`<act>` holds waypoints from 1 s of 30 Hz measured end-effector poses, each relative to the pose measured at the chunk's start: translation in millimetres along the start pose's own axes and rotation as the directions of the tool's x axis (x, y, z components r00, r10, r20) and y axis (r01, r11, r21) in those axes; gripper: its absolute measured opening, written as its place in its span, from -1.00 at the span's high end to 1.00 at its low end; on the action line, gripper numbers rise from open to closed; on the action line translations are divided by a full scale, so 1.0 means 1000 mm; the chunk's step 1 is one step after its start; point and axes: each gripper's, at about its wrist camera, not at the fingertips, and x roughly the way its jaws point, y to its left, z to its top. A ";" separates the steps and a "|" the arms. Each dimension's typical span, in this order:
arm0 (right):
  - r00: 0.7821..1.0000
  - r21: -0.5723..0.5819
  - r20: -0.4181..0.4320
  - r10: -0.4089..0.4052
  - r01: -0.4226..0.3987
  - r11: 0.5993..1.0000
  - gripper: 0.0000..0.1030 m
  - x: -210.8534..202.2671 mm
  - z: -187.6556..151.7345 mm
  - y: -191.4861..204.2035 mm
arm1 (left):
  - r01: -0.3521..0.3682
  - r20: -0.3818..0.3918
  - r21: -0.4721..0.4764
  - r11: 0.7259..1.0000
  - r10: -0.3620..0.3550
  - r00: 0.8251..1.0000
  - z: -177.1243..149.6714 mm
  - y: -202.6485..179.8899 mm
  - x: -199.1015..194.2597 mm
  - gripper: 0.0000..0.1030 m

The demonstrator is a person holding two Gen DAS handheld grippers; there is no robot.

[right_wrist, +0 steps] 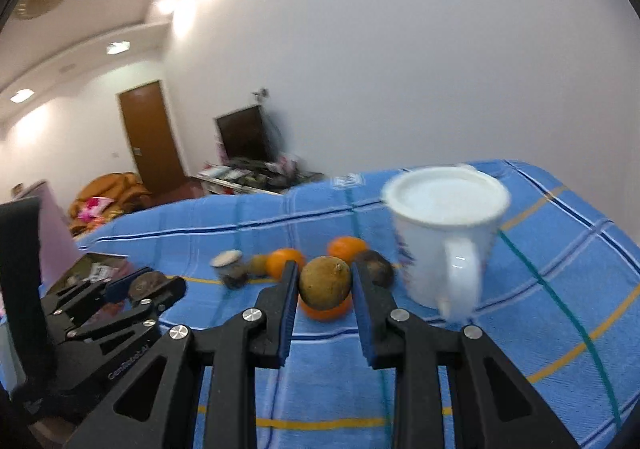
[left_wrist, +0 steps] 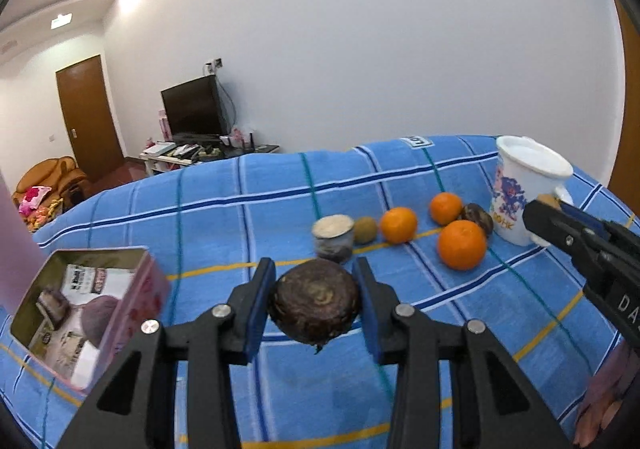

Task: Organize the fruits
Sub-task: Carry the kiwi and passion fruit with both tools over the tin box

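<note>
A: What has the left gripper (left_wrist: 316,303) got?

B: A dark brown, flattened round fruit (left_wrist: 315,305). The blue pads press on its two sides and it hangs clear of the blue checked cloth (left_wrist: 240,209), so the jaws are clenched on it.

A: And the right gripper (right_wrist: 325,289)?

B: Clenched too, on a small tan-brown fruit (right_wrist: 326,283), roundish with a little stem nub on top. It is lifted, and an orange (right_wrist: 324,311) shows just under it on the cloth.

A: Where do they go?

B: My guess is the open pink tin (left_wrist: 132,301) at the left edge of the cloth. It already holds wrapped packets and something purplish, so I cannot be sure it is the fruit's place.

A: Which hand is nearer to it?

B: The left. In the left wrist view the tin lies just left of the jaws and slightly lower, close by. The dark fruit's flat face points back at the camera, its wide axis across the jaws, so a short sideways carry and a release over the opening should do it.

A: The right?

B: It is further off, near the white mug (right_wrist: 444,241) toward the right side, with the left gripper between it and the tin. I'd let the left go first.

A: What is left on the cloth?

B: Three oranges, the nearest (left_wrist: 461,245) in front, a kiwi-like fruit (left_wrist: 365,229), another dark fruit (left_wrist: 478,217) by the mug, and a small lidded cup (left_wrist: 333,237).
</note>
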 end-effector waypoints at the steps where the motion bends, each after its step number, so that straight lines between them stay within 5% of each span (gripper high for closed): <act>1: 1.000 -0.024 -0.002 0.004 -0.004 1.000 0.45 0.000 0.000 0.005 | -0.008 0.003 0.002 1.000 0.008 1.000 -0.002 0.003 -0.002 0.19; 13: 0.997 -0.133 0.032 -0.068 0.072 0.988 0.45 -0.001 -0.005 0.029 | -0.058 0.036 0.020 0.998 0.057 0.998 -0.017 0.034 -0.022 0.19; 30: 0.993 -0.086 -0.070 -0.096 0.090 0.992 0.45 0.003 -0.014 0.051 | -0.032 0.058 -0.024 0.999 0.034 0.998 -0.025 0.070 -0.031 0.19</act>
